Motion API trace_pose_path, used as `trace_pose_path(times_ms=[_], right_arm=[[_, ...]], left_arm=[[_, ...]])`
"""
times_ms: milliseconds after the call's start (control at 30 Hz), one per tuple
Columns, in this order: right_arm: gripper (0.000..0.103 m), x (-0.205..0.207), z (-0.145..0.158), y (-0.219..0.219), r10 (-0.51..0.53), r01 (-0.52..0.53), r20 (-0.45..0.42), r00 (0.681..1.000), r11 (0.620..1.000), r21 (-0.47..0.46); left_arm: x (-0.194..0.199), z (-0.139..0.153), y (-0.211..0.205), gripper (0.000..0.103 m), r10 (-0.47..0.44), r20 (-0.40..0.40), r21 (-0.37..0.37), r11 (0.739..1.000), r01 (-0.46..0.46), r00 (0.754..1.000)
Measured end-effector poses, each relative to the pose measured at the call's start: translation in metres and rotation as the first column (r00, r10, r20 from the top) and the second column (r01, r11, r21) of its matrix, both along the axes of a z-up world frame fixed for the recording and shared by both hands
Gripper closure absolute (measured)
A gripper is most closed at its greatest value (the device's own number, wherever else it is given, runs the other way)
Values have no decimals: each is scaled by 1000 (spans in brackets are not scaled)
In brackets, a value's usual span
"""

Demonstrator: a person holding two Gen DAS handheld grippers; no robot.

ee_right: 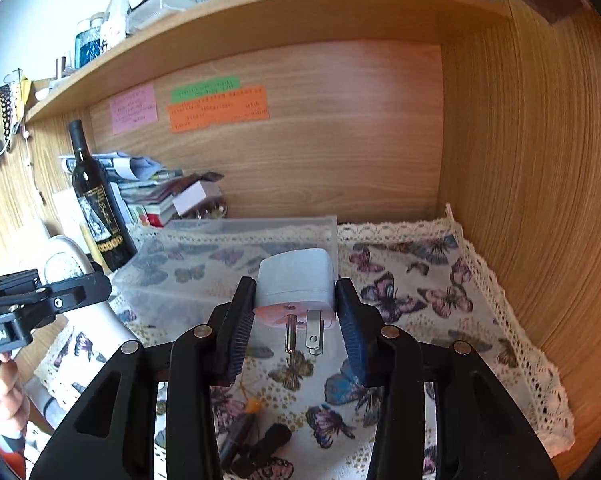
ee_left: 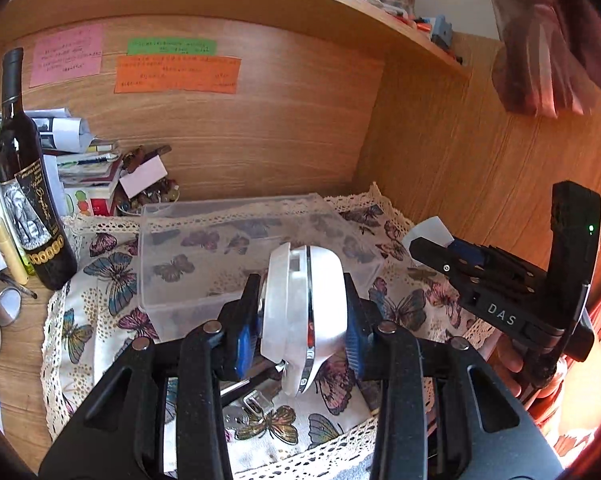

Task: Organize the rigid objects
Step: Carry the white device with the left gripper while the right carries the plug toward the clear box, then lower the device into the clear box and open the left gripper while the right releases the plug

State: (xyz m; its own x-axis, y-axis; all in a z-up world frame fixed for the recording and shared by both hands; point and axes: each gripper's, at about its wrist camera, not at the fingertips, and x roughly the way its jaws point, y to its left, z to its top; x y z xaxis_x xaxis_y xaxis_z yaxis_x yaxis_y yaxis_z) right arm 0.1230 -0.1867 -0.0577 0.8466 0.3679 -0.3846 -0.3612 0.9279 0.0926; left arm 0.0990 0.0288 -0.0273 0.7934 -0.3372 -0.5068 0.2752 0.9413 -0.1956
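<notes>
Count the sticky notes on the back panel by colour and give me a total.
Pink note: 1
Green note: 1
Orange note: 1
Total: 3

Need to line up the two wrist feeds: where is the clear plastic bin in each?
Left wrist: clear plastic bin sits centre, behind the left gripper.
Right wrist: bin sits centre-left, behind the right gripper.
Shared landmark: wine bottle.

clear bin (ee_right: 236, 256) open-topped, wine bottle (ee_right: 96, 200) seemingly leftward
</notes>
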Motion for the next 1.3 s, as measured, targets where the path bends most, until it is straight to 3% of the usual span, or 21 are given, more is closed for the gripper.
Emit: trace_pose_path(times_ms=[333,600,1000,1300], right_arm=[[65,21,23,13,26,-26,57,998,1000,0],[65,41,26,31,46,-44,60,997,998,-41],[65,74,8,47,70,-71,-17,997,995,-74],[65,100,-11,57,84,-93,-100,991,992,-87]], left_arm=[[14,42,14,66,47,84,26,998,-50,995],[43,52,15,66,66,102,44,997,-70,993],[94,27,5,66,98,58,125,987,-104,994],[124,5,-4,66,66,-24,90,994,-63,998]])
